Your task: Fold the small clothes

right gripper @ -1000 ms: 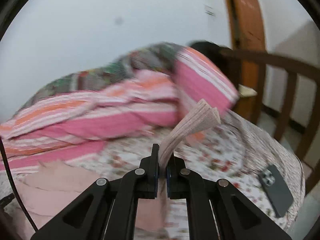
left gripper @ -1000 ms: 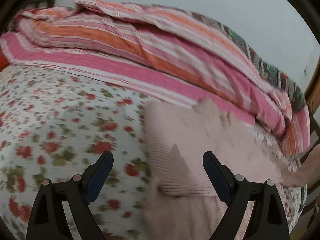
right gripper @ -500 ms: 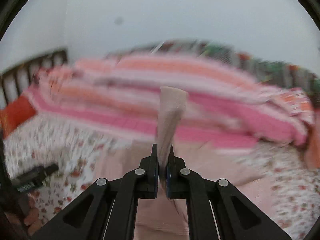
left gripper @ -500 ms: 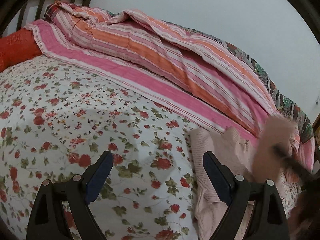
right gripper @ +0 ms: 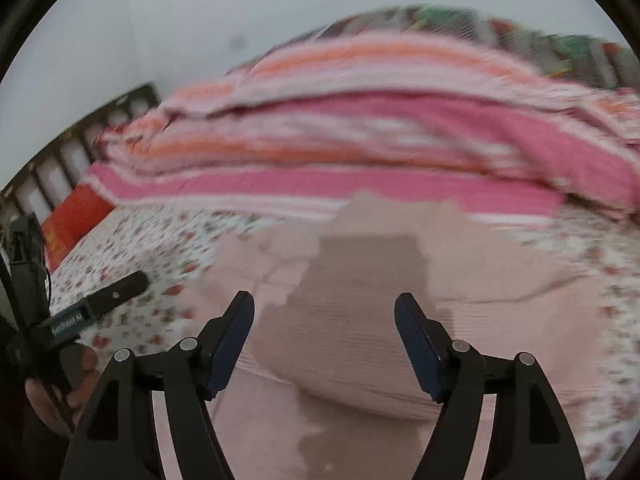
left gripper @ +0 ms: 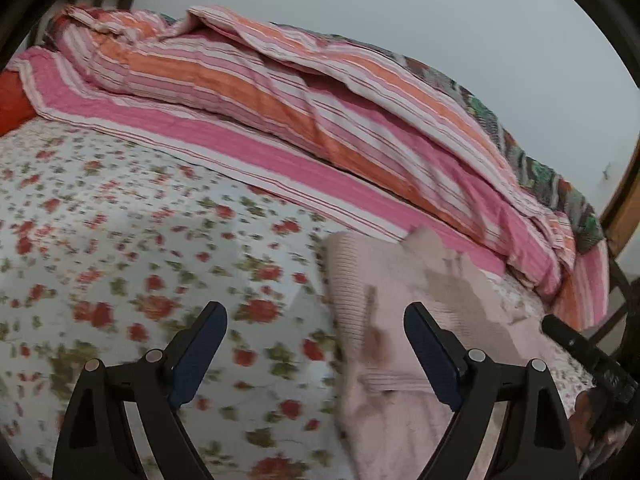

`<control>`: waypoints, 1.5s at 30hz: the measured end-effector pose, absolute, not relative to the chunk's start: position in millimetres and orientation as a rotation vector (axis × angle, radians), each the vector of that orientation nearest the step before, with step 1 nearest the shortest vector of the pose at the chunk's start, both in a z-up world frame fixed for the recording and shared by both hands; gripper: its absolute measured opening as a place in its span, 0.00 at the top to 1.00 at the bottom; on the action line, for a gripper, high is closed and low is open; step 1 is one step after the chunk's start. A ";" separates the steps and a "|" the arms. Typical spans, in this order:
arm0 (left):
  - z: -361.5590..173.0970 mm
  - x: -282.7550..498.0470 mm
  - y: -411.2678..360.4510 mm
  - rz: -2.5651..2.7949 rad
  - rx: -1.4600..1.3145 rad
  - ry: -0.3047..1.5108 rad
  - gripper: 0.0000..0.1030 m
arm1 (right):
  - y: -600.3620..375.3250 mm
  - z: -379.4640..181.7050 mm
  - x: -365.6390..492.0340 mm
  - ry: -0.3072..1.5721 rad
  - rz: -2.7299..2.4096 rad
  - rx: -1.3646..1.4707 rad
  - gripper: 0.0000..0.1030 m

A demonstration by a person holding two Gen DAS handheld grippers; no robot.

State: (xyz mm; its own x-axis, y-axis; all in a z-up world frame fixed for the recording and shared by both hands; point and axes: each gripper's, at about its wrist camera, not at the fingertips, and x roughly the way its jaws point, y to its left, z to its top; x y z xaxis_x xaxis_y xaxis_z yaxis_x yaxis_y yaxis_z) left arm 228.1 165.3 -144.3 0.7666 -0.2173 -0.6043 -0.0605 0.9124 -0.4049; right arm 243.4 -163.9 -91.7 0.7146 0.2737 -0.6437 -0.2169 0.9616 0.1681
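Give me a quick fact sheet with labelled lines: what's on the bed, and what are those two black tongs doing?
garment: pale pink knit top, lying flat on the bed
surface: floral bedsheet
behind: striped pink-and-orange quilt, bunched up
left tongs: open, holding nothing, beside the garment's left edge
right tongs: open, holding nothing, over the garment

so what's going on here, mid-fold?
A person with two handheld grippers is folding a pink knit garment on a floral bedsheet. Both the left gripper and right gripper are open and hold nothing. The garment lies partly folded, with a striped quilt bunched behind it.
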 end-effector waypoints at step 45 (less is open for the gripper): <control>-165.0 269.2 75.9 -0.201 -0.154 0.773 0.93 | -306.2 -142.7 232.1 0.748 0.000 0.156 0.59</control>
State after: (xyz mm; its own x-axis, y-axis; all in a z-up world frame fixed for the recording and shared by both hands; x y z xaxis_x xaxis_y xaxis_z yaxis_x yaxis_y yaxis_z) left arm 269.2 75.9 -165.0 0.6985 -0.2355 -0.6757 0.1233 0.9698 -0.2106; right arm 232.1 -306.2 -142.7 0.7336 0.0553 -0.6773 0.0556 0.9885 0.1410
